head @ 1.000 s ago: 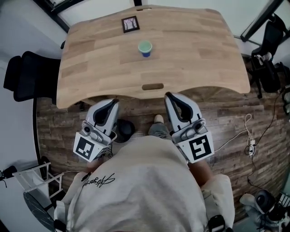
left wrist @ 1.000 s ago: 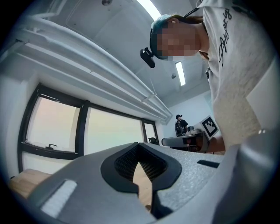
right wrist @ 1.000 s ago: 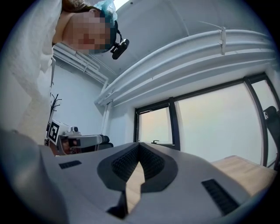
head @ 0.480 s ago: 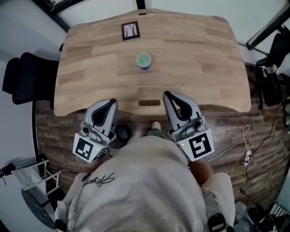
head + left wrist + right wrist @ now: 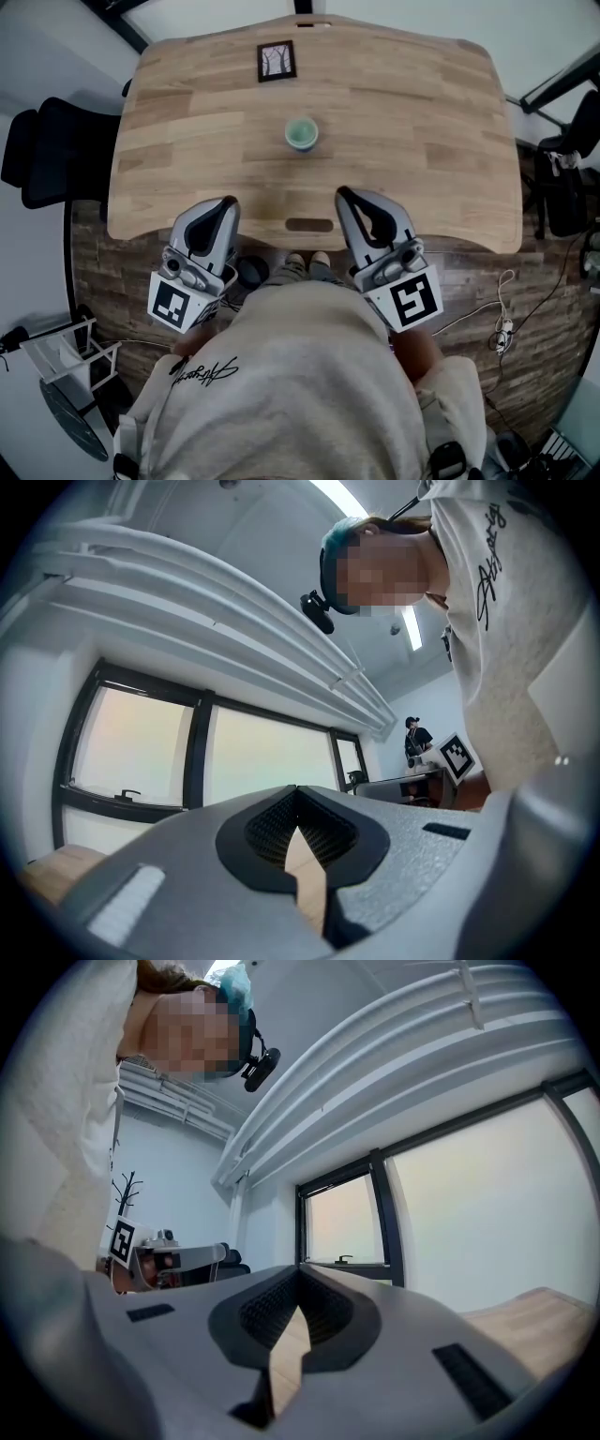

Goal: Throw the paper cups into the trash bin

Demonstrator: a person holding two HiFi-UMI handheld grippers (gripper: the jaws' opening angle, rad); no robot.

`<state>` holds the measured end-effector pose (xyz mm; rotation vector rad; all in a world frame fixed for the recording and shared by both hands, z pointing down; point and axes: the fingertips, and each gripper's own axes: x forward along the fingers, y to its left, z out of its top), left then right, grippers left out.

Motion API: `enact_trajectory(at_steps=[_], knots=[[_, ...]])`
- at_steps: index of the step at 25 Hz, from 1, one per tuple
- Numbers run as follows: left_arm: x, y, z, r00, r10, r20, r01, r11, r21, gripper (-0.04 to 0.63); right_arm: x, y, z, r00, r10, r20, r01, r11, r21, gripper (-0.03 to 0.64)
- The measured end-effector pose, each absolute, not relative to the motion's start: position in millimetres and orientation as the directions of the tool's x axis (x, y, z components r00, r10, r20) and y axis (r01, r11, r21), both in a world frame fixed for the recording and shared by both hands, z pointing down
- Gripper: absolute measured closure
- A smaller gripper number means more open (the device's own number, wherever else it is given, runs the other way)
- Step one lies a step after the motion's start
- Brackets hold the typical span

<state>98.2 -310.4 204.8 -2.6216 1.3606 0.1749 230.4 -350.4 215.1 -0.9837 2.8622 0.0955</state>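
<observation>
A green-rimmed paper cup (image 5: 301, 134) stands upright in the middle of the wooden table (image 5: 422, 122). Both grippers are held close to the person's body at the table's near edge, well short of the cup. My left gripper (image 5: 228, 202) is shut and holds nothing. My right gripper (image 5: 345, 195) is also shut and empty. Both gripper views tilt upward and show only shut jaws, left (image 5: 297, 790) and right (image 5: 300, 1267), against windows and ceiling. A dark round object (image 5: 250, 272) sits on the floor under the table edge; whether it is the bin I cannot tell.
A small framed picture (image 5: 277, 62) lies at the table's far edge. Black chairs stand at the left (image 5: 47, 150) and the right (image 5: 562, 178). A cable (image 5: 502, 328) trails over the wood floor at the right. A white rack (image 5: 66, 356) stands at the lower left.
The view has moved forward over the table, so the cup sits lower in the frame. Both gripper tips now overlap the table's near edge. The jaws stayed shut.
</observation>
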Motion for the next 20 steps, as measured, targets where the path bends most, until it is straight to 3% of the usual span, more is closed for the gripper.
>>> enact_trajectory(at_steps=[14, 20], knots=[[90, -333, 225, 0.59, -0.795, -0.142, -0.807, -0.588, -0.062, 0.592, 215, -376, 275, -0.788, -0.615, 0.015, -0.615, 0.786, -0.061, 0.607], [91, -335, 239, 0.6, -0.792, -0.118, -0.799, -0.599, -0.041, 0.592, 209, -388, 310, -0.796, -0.599, 0.088, -0.605, 0.79, -0.097, 0.522]])
